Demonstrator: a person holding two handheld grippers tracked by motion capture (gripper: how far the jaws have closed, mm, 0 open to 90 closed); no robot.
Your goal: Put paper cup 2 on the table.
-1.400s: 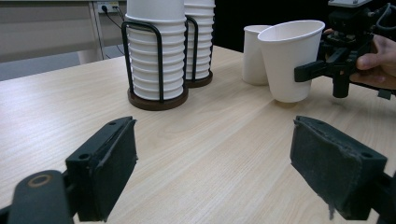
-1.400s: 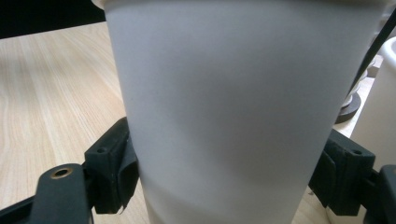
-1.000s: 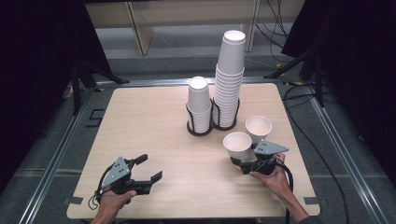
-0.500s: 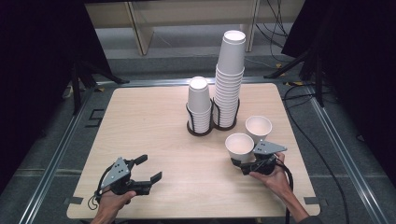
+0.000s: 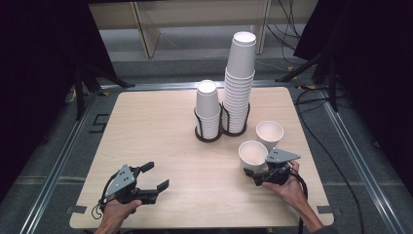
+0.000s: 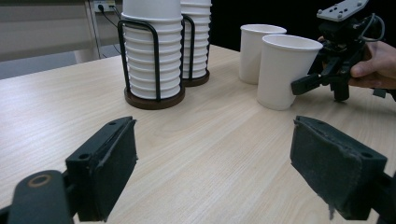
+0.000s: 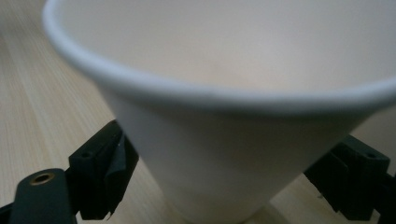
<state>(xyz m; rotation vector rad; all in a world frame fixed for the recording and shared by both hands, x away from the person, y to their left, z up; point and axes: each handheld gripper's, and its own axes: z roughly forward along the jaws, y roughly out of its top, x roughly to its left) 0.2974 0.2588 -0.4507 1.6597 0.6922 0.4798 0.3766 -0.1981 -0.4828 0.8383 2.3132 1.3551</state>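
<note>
Nothing has moved in 1 second: right gripper clamps the near cup standing between its jaws; left gripper gapes empty. Squeezing harder could crumple it or bump the neighbour cup just beyond.

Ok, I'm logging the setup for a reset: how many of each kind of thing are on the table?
Loose paper cups: 2
Cup stacks in holders: 2
Hand-held grippers: 2
Total: 6

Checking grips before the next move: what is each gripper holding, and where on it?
The right gripper clasps the near paper cup low on its wall. The left gripper holds nothing.
</note>
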